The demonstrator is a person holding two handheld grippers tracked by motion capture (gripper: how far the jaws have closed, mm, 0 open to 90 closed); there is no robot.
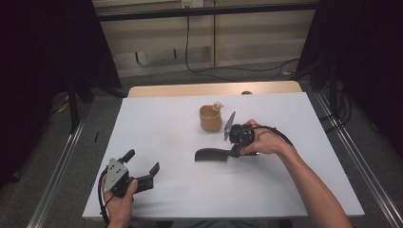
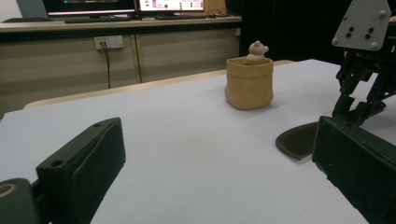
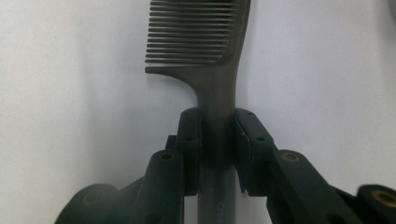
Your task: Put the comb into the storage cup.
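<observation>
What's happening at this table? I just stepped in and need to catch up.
A person works at a white table with a hand-held gripper in each hand. The right gripper has its black jaws closed on the handle of a dark plastic comb lying flat on the table. The left gripper rests near the table's front edge, jaws open and empty. Behind the comb stands a small tan pouch-like cup with a little bear figure at its rim, untouched.

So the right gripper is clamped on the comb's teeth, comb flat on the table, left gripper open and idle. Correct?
Not the teeth: the right gripper clamps the comb by its handle, as the right gripper view shows. The comb lies flat; the left gripper is open and idle.
</observation>
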